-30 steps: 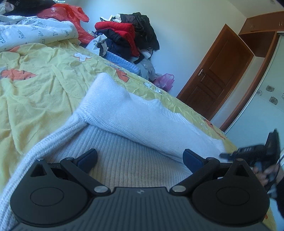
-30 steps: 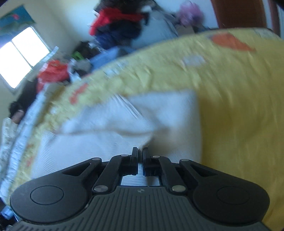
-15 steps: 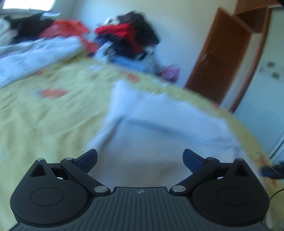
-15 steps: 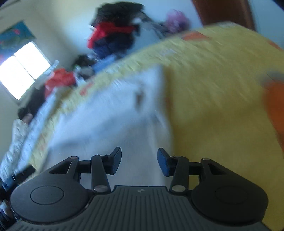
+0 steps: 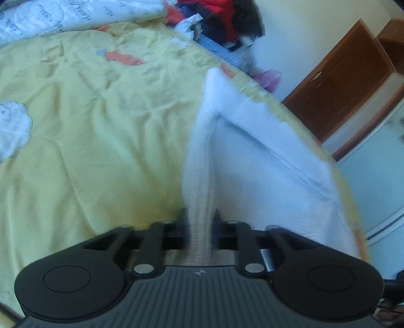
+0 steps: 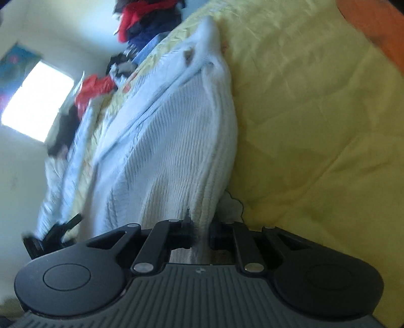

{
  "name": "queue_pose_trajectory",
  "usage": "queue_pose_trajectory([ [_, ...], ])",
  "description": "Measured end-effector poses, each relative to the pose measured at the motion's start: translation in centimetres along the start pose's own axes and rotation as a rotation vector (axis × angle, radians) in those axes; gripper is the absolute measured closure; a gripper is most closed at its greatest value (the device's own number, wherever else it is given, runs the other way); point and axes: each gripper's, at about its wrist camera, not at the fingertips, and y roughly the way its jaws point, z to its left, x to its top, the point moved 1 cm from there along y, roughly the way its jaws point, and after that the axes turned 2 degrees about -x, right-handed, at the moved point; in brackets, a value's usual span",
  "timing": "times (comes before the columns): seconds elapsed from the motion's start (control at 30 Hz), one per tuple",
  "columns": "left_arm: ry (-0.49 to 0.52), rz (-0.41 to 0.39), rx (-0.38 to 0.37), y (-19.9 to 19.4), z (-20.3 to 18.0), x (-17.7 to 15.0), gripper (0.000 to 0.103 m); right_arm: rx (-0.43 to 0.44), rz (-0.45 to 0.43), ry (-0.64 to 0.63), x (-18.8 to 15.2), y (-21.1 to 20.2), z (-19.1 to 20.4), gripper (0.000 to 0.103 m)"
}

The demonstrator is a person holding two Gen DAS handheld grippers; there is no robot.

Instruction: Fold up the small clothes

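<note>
The white knit garment (image 5: 265,176) is lying partly folded on the yellow bedspread (image 5: 88,126), with one flap already turned over along its far edge. The left gripper (image 5: 200,227) is pinching the garment's near left edge; its jaws have just been closing, and ribbed fabric is now filling the narrow gap between them. The right gripper (image 6: 200,232) is pinching the near right edge of the same garment (image 6: 164,151); its jaws have also just been closing, with a thick ridge of knit caught between them. The yellow bedspread (image 6: 315,113) is lying just beside that pinch.

Risks from this state:

- The right-hand grip is sitting close to the bedspread, so a lift is likely to drag the cover along if any of it is caught; the frames are not showing this clearly.
- Each grip is holding only a bunched edge. Thick knit is liable to slip out under its own weight.
- Uneven lifting between the two hands is likely to skew the fold or shake the far flap open.
- The clothes pile (image 5: 222,22) at the far side is lying well apart and poses no hazard.
</note>
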Motion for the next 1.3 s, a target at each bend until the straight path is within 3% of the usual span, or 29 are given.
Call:
queue_pose_trajectory([
  [0.17, 0.141, -0.032, 0.051, -1.9, -2.3, 0.5, 0.09, -0.016, -0.091, -0.108, 1.0, -6.0, 1.7, 0.091],
  [0.27, 0.15, 0.025, 0.09, -0.1, -1.2, -0.2, 0.09, -0.117, -0.042, -0.051, 0.8, -5.0, -1.3, 0.091],
  [0.33, 0.149, 0.01, 0.078, -0.4, -1.1, -0.4, 0.088, -0.101, -0.021, -0.005, -0.1, -3.6, -2.3, 0.09],
  [0.37, 0.144, 0.013, 0.078, -0.6, -1.2, -0.4, 0.088, -0.087, -0.039, 0.003, -0.4, -3.4, -2.2, 0.089],
  [0.4, 0.141, 0.014, 0.062, -1.2, -1.2, -0.5, 0.086, -0.088, -0.051, 0.02, -0.5, -3.4, -2.0, 0.075],
  [0.43, 0.142, 0.019, 0.051, -1.5, -1.2, -0.7, 0.086, -0.091, -0.057, 0.035, -0.7, -3.5, -1.9, 0.069],
  [0.5, 0.14, 0.054, 0.025, -1.9, -1.0, -1.4, 0.079, -0.07, -0.045, 0.029, -1.3, -4.1, -2.0, 0.053],
  [0.53, 0.128, 0.073, 0.01, -2.1, -0.8, -1.9, 0.069, -0.061, -0.039, 0.024, -1.5, -4.3, -1.7, 0.045],
  [0.57, 0.114, 0.067, -0.023, -2.4, -0.7, -2.5, 0.053, -0.055, -0.034, 0.019, -1.9, -4.9, -1.8, 0.043],
  [0.63, 0.084, 0.045, -0.09, -3.1, -0.6, -3.7, 0.032, -0.04, -0.017, 0.02, -2.7, -5.3, -2.0, 0.042],
  [0.67, 0.08, 0.036, -0.097, -3.3, -0.8, -4.1, 0.031, -0.031, -0.005, 0.027, -3.1, -5.2, -2.2, 0.044],
  [0.7, 0.092, 0.032, -0.09, -3.3, -1.2, -4.6, 0.032, -0.018, -0.007, 0.021, -3.4, -5.2, -2.3, 0.053],
  [0.73, 0.117, 0.031, -0.078, -3.2, -1.7, -4.8, 0.034, -0.01, 0.006, 0.012, -3.5, -4.7, -2.0, 0.076],
  [0.77, 0.152, 0.035, -0.06, -3.1, -2.3, -5.0, 0.061, -0.013, 0.027, 0.003, -3.7, -4.2, -1.7, 0.09],
  [0.8, 0.189, 0.059, -0.036, -2.8, -2.8, -5.2, 0.081, -0.027, 0.061, -0.017, -3.9, -3.5, -1.3, 0.089],
  [0.83, 0.22, 0.079, 0.004, -2.5, -3.0, -5.2, 0.094, -0.021, 0.055, -0.052, -4.0, -3.4, -0.8, 0.089],
  [0.97, 0.278, 0.09, 0.042, -4.4, -2.8, -4.3, 0.095, -0.021, 0.046, -0.136, -3.7, -5.5, 0.5, 0.09],
  [1.03, 0.29, 0.112, 0.048, -4.8, -2.1, -4.2, 0.095, -0.068, 0.029, -0.157, -3.6, -7.1, 0.3, 0.091],
  [1.17, 0.33, 0.116, 0.072, -4.2, -2.0, -4.9, 0.094, -0.115, 0.06, -0.133, -4.2, -5.9, -1.6, 0.093],
  [1.2, 0.345, 0.121, 0.069, -4.4, -2.3, -4.7, 0.092, -0.112, 0.056, -0.122, -4.1, -5.7, -1.6, 0.09],
  [1.23, 0.365, 0.119, 0.052, -4.9, -2.5, -4.6, 0.091, -0.112, 0.054, -0.111, -4.1, -5.6, -1.5, 0.077],
  [1.3, 0.418, 0.118, 0.05, -6.4, -2.9, -3.7, 0.084, -0.127, 0.051, -0.099, -3.9, -6.1, -1.6, 0.07],
])
